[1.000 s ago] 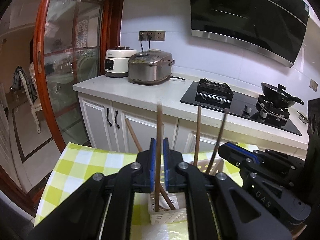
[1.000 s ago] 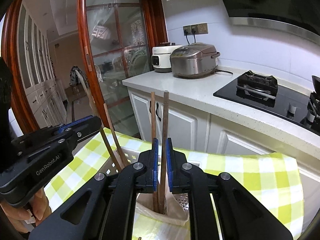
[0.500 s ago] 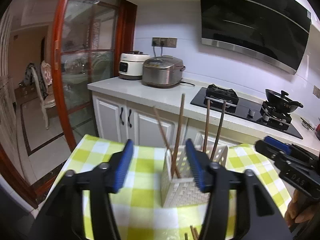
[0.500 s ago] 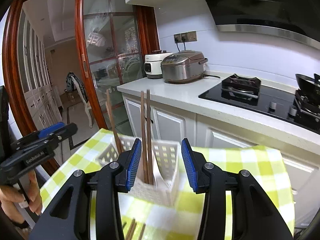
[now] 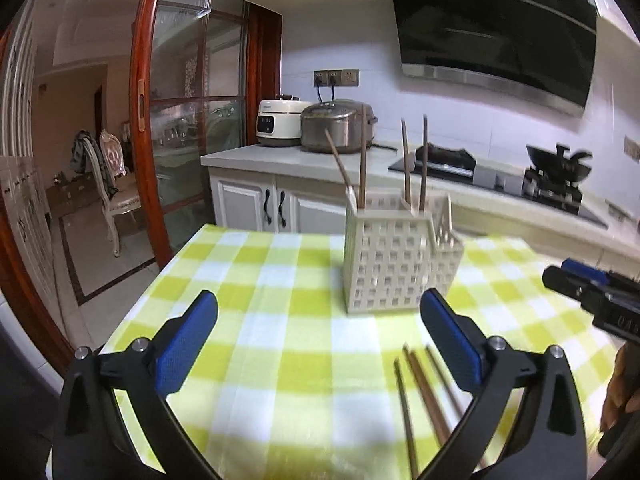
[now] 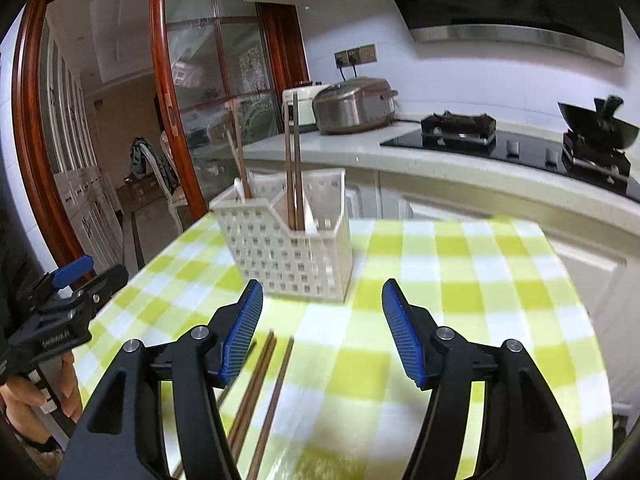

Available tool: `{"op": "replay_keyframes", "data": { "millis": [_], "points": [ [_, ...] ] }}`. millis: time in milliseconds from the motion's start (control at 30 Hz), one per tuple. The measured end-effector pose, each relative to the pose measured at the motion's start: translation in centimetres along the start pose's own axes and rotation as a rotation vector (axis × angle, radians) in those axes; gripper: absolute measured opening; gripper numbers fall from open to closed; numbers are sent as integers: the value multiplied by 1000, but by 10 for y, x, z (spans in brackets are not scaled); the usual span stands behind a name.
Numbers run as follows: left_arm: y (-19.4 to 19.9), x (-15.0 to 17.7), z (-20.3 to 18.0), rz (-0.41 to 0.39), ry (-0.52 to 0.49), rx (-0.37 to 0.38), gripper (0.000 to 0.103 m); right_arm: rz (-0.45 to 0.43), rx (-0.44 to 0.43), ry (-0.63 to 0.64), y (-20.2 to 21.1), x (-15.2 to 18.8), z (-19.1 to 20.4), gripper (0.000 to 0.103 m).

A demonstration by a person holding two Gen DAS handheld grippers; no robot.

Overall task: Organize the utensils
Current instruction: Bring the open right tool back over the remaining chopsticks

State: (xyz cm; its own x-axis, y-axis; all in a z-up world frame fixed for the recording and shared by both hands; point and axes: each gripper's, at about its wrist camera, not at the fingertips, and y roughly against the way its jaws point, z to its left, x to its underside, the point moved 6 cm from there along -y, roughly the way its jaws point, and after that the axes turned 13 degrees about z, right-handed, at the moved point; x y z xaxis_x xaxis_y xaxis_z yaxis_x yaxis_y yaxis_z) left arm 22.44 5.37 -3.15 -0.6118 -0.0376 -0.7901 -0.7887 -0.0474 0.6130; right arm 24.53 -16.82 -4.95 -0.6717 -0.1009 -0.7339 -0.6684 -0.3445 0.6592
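Chopsticks (image 5: 407, 168) stand upright in a white basket (image 5: 387, 264) that sits toward the far edge of a table (image 5: 280, 280) covered in a yellow-green and white checked cloth. The basket is rigid plastic, box-shaped, with walls pierced by a grid of small square holes and a lower section on one side. Four sticks show inside it, two leaning apart in one compartment and two nearly parallel in another; the dividers likely keep them sorted and standing.

More loose sticks (image 6: 256, 396) lie flat on the cloth near the table's front edge, roughly side by side, pointing toward the basket. They are thin, straight, brown and wood-like, blurred in both views. They look like the next ones to be gathered.

The left gripper (image 5: 320, 344) hangs over the table's near half with its jaws spread wide and nothing between them; they have just been opening. The right gripper (image 6: 322, 332) is likewise spread and empty, its jaws also just opened, with the loose sticks just beside its left finger. Both have black arms and blue ribbed pads (image 6: 402, 332), a texture suited to pinching slim, smooth sticks.
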Motion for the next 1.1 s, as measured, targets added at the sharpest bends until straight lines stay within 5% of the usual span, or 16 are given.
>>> {"op": "replay_keyframes", "data": {
  "millis": [333,500,867,1100],
  "points": [
    [-20,73,0,119,13,6,98,155,-5,-22,-47,60,10,60],
    [-24,77,4,130,31,14,98,250,27,-6,-72,73,18,60],
    [-23,77,0,130,3,0,98,304,66,23,-91,70,32,59],
    [-25,77,-3,137,-12,-24,98,357,83,45,-104,73,42,39]
  ]
}}
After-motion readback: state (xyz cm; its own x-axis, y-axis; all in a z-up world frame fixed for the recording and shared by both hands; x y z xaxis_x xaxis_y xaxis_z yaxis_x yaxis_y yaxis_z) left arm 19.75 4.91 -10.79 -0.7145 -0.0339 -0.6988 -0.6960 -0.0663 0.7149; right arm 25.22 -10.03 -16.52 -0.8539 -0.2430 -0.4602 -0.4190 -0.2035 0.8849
